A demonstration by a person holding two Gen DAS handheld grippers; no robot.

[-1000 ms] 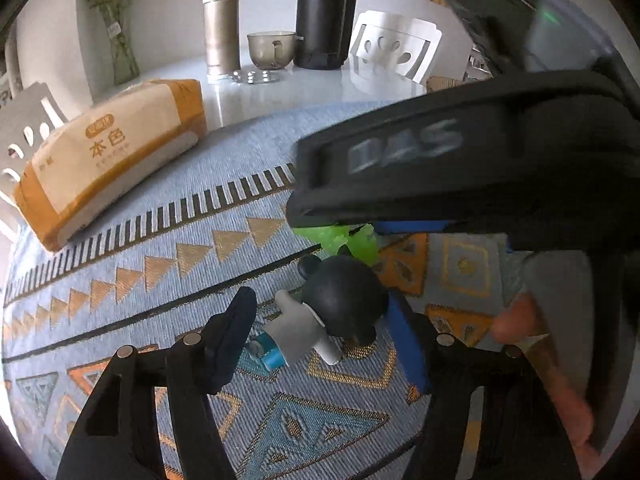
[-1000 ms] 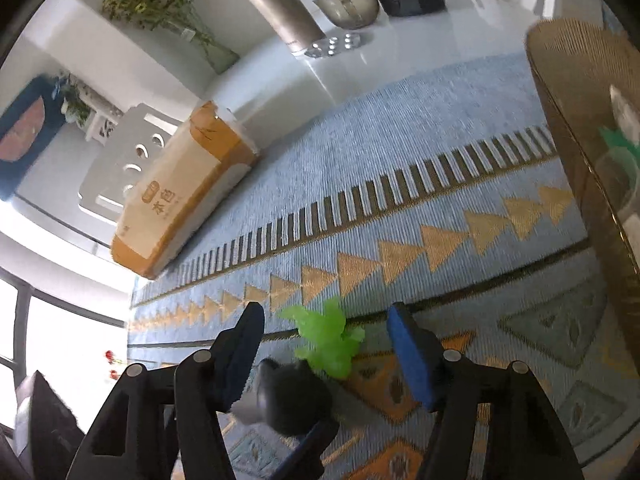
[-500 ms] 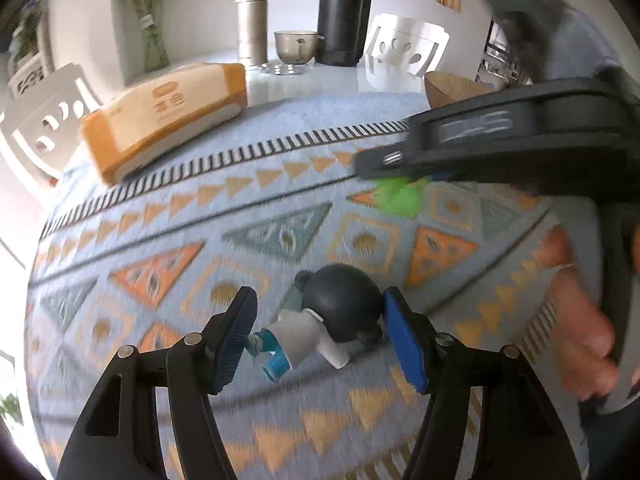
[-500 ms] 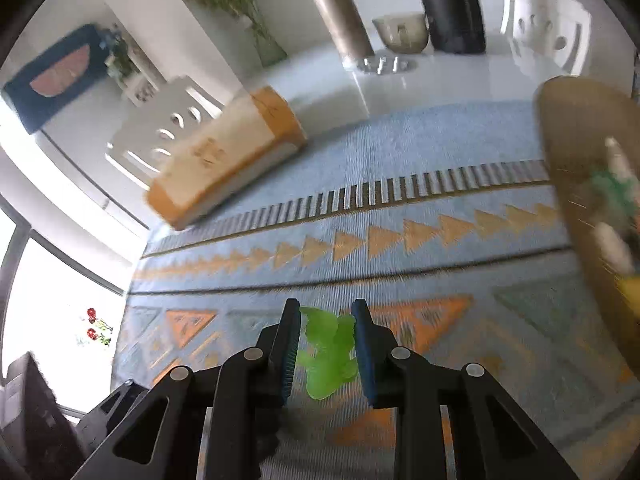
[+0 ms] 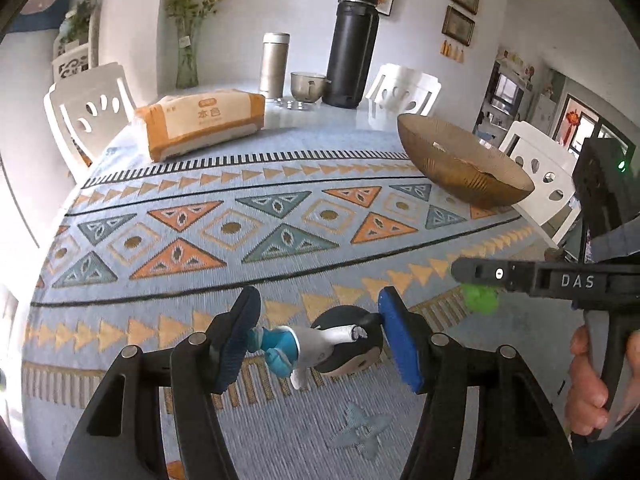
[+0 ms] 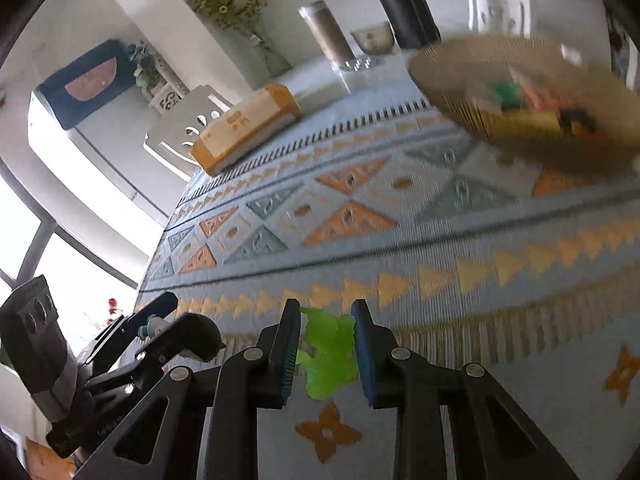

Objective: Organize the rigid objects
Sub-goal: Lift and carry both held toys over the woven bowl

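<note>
Above the near edge of a table spread with a patterned blue cloth (image 5: 280,168), the left gripper (image 5: 316,340) pinches a small figurine (image 5: 320,346) with a black round head and blue feet, head against one blue pad, feet against the other. The right gripper (image 6: 326,344) clamps a translucent green toy (image 6: 330,354) between its pads. At the far right edge sits a woven brown bowl (image 5: 460,164) holding assorted pieces; a tissue pack (image 5: 204,124) lies near the far left edge
</note>
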